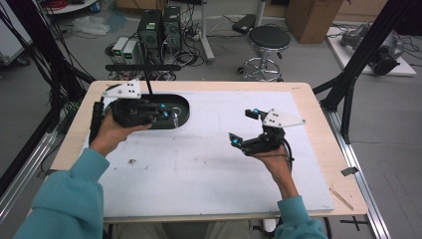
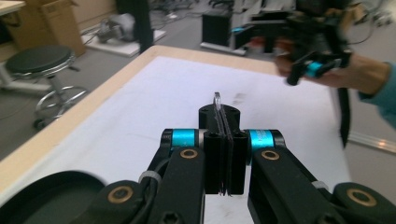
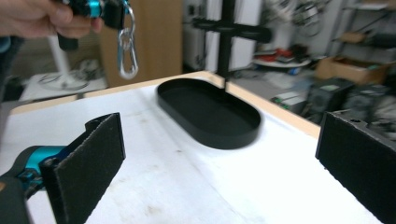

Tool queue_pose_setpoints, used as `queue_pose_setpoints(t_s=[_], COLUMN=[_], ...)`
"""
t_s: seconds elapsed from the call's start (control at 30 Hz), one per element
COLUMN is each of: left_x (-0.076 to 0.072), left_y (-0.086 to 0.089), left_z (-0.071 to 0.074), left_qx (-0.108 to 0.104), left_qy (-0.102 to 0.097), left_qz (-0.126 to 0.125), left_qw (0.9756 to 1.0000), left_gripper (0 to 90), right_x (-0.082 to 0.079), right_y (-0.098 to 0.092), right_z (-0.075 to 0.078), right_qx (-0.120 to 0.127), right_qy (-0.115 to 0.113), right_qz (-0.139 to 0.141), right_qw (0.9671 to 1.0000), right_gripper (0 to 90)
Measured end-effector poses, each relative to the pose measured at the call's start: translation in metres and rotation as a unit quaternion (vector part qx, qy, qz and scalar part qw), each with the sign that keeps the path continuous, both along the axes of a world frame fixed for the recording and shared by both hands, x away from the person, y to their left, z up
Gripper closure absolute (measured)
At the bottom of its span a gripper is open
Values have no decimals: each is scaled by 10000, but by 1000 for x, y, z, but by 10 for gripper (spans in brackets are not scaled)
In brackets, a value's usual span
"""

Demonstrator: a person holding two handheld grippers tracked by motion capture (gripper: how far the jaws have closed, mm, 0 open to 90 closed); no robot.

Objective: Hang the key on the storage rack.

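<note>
Left gripper [image 1: 158, 110]: sat at the left of the tabletop [image 1: 209, 164], held over the near end of the black oval plastic tray [image 1: 180, 104]; fingers [image 2: 214, 158] pressed tight together on the silver metal carabiner clip [image 3: 127, 50].
Carabiner clip: in the right gripper view it hung straight down from the left gripper's fingers, clear of the tabletop, left of the tray and above it in that view. In the left gripper view just its thin top loop [image 2: 217, 97] poked out above the closed fingers.
Black oval tray: lay on the white sheet at the far left of the tabletop, long axis roughly left to right in the high view. The inside looked bare in the right gripper view [image 3: 210, 114].
Black T-shaped stand [image 1: 144, 67]: stood upright at the tray's far edge, crossbar level on top.
White sheet [image 1: 199, 149]: covered most of the wooden tabletop, with small dark scuffs near the left hand.
Right gripper [image 1: 245, 127]: right of centre, well apart from the tray and the clip, tilted toward the left gripper; fingers [image 3: 88, 161] spread wide, nothing between them, white sheet visible through the gap.
</note>
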State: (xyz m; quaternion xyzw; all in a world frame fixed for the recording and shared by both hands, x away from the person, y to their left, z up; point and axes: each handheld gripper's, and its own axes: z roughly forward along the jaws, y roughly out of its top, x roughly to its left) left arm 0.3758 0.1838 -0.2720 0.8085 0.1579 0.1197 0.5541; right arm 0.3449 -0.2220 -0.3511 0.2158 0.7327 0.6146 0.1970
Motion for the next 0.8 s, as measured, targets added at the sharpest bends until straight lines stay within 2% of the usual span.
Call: queue_pose_setpoints(t_s=[0.13, 0.17, 0.33, 0.57, 0.6, 0.73, 0.8], left_x=[16, 20, 39, 68, 71, 84, 90], left_y=[12, 14, 24, 29, 28, 27, 28], left_z=[17, 21, 32, 34, 33, 31, 30], left_qx=[313, 381, 640, 956, 1051, 1212, 1373], left_qy=[-13, -28, 28, 127, 132, 223, 246], left_qz=[204, 279, 562, 842, 880, 987, 1048], left_qw=[9993, 9989, 9964, 9918, 9905, 9875, 9847], left_gripper=[885, 884, 884, 884, 884, 884, 884], right_x=[-15, -19, -27, -37, -38, -41, -43], right_y=[-29, -36, -62, -74, -75, -81, -85], right_z=[-12, -15, -31, -47, -50, -62, -67], right_qx=[153, 210, 446, 451, 480, 524, 594], right_qy=[-125, -90, -171, -392, -444, -391, -374], right_qz=[-367, -443, -756, -995, -1018, -1123, -1165], right_qw=[9991, 9988, 9960, 9932, 9927, 9915, 9907], right_gripper=[7, 7, 7, 7, 7, 7, 7])
